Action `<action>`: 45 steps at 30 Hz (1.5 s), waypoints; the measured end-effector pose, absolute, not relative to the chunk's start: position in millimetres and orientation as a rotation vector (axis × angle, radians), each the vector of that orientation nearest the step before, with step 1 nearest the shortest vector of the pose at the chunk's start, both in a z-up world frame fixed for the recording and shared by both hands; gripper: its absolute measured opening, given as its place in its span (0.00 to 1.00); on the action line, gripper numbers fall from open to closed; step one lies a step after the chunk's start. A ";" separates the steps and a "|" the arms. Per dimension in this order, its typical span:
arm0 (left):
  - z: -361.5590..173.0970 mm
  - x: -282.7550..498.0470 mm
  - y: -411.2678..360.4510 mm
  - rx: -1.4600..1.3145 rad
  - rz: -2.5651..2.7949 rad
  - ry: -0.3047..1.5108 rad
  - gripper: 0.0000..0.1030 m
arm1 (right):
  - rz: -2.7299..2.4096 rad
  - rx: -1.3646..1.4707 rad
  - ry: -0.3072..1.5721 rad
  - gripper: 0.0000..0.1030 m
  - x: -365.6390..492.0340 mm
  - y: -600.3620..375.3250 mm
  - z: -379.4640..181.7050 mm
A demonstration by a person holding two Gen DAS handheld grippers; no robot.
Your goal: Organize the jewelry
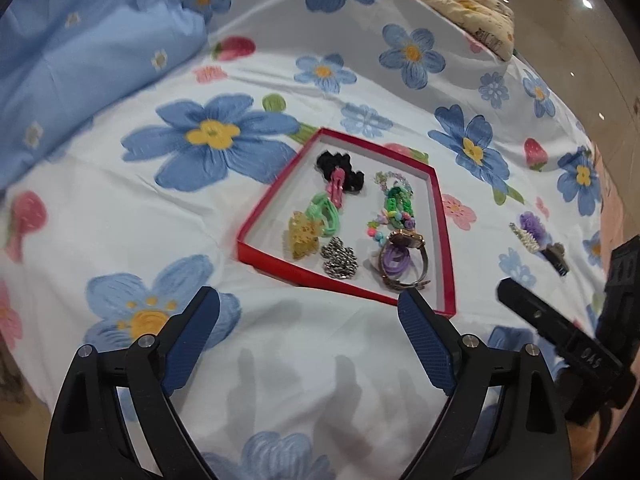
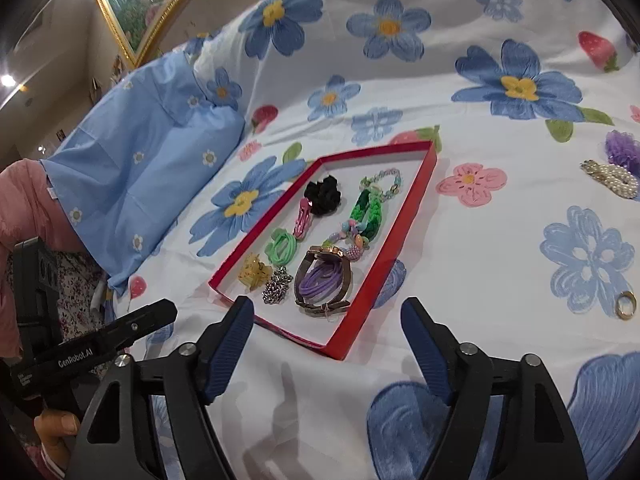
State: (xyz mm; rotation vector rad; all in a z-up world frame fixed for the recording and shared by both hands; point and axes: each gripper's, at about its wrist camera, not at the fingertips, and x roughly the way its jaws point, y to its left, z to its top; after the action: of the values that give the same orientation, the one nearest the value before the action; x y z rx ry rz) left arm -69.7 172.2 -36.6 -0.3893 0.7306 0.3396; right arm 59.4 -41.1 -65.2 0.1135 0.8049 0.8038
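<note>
A red tray (image 1: 264, 216) (image 2: 404, 224) lies on the flowered bedsheet and holds several pieces: a black scrunchie (image 1: 340, 168), a pink clip (image 2: 302, 216), green hair ties (image 2: 282, 247), a yellow claw clip (image 1: 305, 236), a silver chain (image 2: 277, 287), a green braided bracelet (image 2: 370, 210) and a watch (image 2: 324, 280) around purple bands. Outside it lie a pearl clip (image 2: 610, 178), a purple flower piece (image 2: 624, 148) and a ring (image 2: 625, 305). My left gripper (image 1: 309, 304) is open and empty in front of the tray. My right gripper (image 2: 328, 316) is open and empty at the tray's near corner.
A blue pillow (image 2: 140, 168) lies left of the tray. A folded patterned cloth (image 1: 468, 4) sits at the far bed edge. A gold picture frame (image 2: 136, 12) hangs on the wall. The other gripper shows at the edge of each view (image 1: 560, 332) (image 2: 96, 344).
</note>
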 end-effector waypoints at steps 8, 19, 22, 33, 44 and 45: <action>2.9 -78.6 162.6 -0.287 0.345 0.654 0.96 | 0.796 0.047 0.640 0.84 38.1 -51.3 -22.3; 9.2 -70.8 150.0 -0.158 0.399 0.622 1.00 | 0.747 -0.029 0.522 1.00 26.3 -55.9 7.2; -6.7 -68.2 146.3 -0.154 0.403 0.658 1.00 | 0.732 -0.026 0.568 1.00 27.5 -56.2 -16.7; -33.3 -69.6 136.2 -0.117 0.423 0.719 1.00 | 0.722 -0.065 0.654 1.00 24.5 -50.2 -52.6; -30.5 -76.2 137.2 -0.126 0.422 0.700 1.00 | 0.728 -0.082 0.634 1.00 16.3 -46.0 -53.5; -30.3 -76.7 136.9 -0.125 0.420 0.699 1.00 | 0.726 -0.085 0.632 1.00 15.9 -45.8 -53.0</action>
State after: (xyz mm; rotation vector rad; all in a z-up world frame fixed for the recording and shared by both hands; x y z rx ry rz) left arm -76.7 136.9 -30.3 -0.1252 0.6990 0.4205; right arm 15.9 -45.8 -53.0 -0.0851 0.6320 0.7265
